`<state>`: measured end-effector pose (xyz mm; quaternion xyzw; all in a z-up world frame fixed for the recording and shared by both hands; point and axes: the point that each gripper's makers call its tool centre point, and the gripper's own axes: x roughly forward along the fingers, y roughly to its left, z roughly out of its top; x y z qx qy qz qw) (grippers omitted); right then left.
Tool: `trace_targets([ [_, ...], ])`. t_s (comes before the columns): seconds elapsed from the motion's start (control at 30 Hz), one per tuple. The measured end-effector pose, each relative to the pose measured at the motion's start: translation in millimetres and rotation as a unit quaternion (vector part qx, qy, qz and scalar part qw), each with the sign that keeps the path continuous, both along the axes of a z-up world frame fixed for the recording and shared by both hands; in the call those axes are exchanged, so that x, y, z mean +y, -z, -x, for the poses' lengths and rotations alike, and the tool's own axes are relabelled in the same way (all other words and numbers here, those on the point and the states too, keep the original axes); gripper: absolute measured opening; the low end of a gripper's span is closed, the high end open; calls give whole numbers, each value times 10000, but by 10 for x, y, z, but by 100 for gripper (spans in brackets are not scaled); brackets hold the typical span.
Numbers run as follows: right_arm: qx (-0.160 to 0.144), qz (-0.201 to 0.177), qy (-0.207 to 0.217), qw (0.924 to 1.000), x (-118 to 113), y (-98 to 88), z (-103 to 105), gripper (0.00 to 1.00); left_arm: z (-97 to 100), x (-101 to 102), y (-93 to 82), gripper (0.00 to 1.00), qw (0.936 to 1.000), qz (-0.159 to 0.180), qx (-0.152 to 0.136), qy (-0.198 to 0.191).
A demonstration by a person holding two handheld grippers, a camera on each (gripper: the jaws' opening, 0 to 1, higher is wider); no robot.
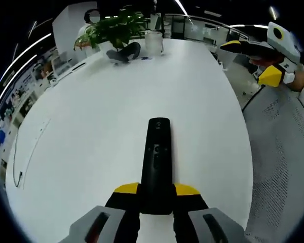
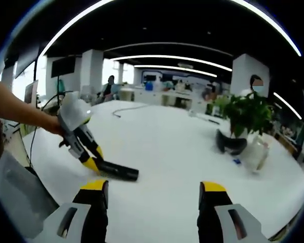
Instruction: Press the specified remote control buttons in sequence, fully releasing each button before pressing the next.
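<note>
A black remote control [image 1: 157, 162] with small buttons lies lengthwise over the white table [image 1: 91, 131]. My left gripper [image 1: 157, 190] is shut on its near end, yellow tips on either side. In the right gripper view the same remote [image 2: 120, 172] sticks out of the left gripper [image 2: 93, 161], which a person's hand holds at the left. My right gripper [image 2: 153, 186] stands open above the table with nothing between its jaws. It also shows at the upper right of the left gripper view as the right gripper [image 1: 273, 63], off the table's edge.
A potted plant [image 1: 116, 28], a dark curved object [image 1: 124, 53] and a clear jar [image 1: 153, 41] stand at the table's far end. A thin cable [image 1: 28, 157] lies near the left edge. A grey mesh chair [image 1: 283, 152] sits beside the table. People are in the background.
</note>
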<state>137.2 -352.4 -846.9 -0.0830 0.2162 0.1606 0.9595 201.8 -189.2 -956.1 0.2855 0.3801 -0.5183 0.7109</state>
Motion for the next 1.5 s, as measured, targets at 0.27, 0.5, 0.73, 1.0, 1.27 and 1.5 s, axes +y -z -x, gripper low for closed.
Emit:
trace_targets([
  [0.27,-25,-76,-28,10000,12,-19,5,69,167,-10,-28,22,9999,-56,-76,34],
  [0.5,12,-158,-100,9998,42,-20,27,60,411,-39,-52,22,9999,-40,-57,97],
  [0.73,106,-292,-169,9994,72,-11,49,47,661,-111,-81,22,9998,19,-49,214],
  [1.0,336,-373,-281,9983,120,45,92,32,925,-142,-89,22,9995,8,-9,329],
  [1.27,519,-328,-423,9972,178,103,132,23,1100,-173,-70,22,9996,39,-19,262],
  [1.5,788,-258,-630,9946,263,190,196,12,1237,-195,10,22,9999,80,72,128],
])
